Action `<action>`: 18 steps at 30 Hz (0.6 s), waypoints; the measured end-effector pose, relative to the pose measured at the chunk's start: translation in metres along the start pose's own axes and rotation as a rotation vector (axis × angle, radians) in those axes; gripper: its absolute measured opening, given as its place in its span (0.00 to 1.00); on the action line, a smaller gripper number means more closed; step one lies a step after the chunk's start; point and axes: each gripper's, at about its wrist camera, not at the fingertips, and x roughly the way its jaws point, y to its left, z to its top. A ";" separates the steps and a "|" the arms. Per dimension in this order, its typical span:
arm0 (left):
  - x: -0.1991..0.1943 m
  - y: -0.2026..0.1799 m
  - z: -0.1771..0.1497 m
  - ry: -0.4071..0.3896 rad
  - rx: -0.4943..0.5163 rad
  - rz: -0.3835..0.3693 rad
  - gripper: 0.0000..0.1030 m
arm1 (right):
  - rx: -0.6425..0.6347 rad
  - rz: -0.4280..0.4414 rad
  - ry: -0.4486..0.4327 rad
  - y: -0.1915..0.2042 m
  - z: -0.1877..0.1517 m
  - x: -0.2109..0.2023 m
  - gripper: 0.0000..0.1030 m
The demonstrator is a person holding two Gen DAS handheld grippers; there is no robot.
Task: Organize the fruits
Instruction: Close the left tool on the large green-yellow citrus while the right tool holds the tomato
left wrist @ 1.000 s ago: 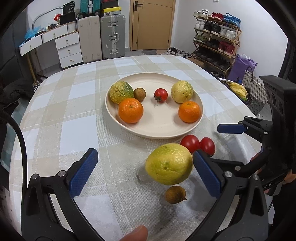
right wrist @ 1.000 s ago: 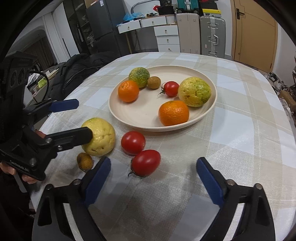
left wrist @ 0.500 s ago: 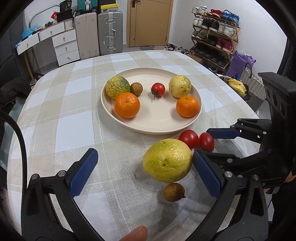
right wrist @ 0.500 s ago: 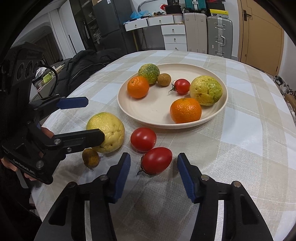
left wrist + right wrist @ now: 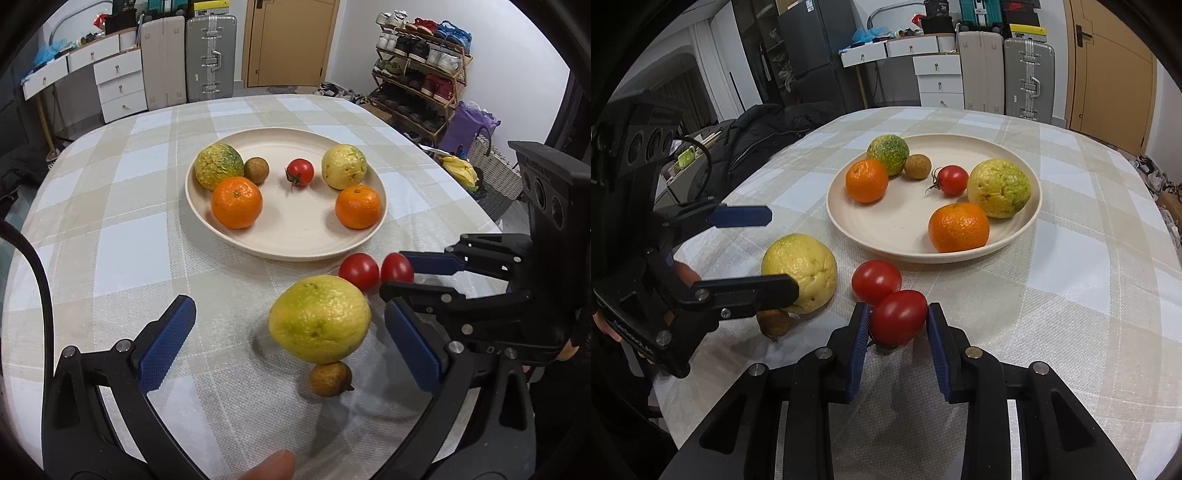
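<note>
A cream plate [image 5: 284, 247] [image 5: 897, 240] on the checked tablecloth holds two oranges, two yellow-green citrus, a small tomato and a small brown fruit. On the cloth in front lie a big yellow citrus [image 5: 319, 317] [image 5: 799, 271], a small brown fruit [image 5: 330, 378] [image 5: 774, 323] and two red tomatoes. My right gripper [image 5: 897, 326] is shut on the nearer tomato [image 5: 898, 315] [image 5: 396, 267], beside the other tomato [image 5: 876, 280] [image 5: 358, 271]. My left gripper [image 5: 291, 339] is open, its pads on either side of the yellow citrus, not touching it.
The table's round edge runs close on the near side in both views. A black coat [image 5: 764, 129] lies on a chair at the left. Suitcases [image 5: 210, 55], drawers and a shoe rack [image 5: 421, 74] stand beyond the table.
My right gripper moved forward and closed from wide open onto the nearer tomato. My left gripper stayed open around the yellow citrus, shifting slightly.
</note>
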 end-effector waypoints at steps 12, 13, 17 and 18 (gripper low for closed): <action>0.023 -0.006 -0.009 0.088 0.018 -0.015 0.94 | 0.051 -0.012 -0.056 -0.014 0.004 -0.011 0.32; 0.024 -0.007 -0.010 0.092 0.020 -0.018 0.90 | 0.053 -0.012 -0.058 -0.015 0.004 -0.011 0.32; 0.026 -0.010 -0.012 0.098 0.028 -0.037 0.80 | 0.057 -0.013 -0.064 -0.016 0.004 -0.013 0.32; 0.026 -0.010 -0.012 0.098 0.027 -0.041 0.77 | 0.059 -0.014 -0.066 -0.017 0.004 -0.013 0.32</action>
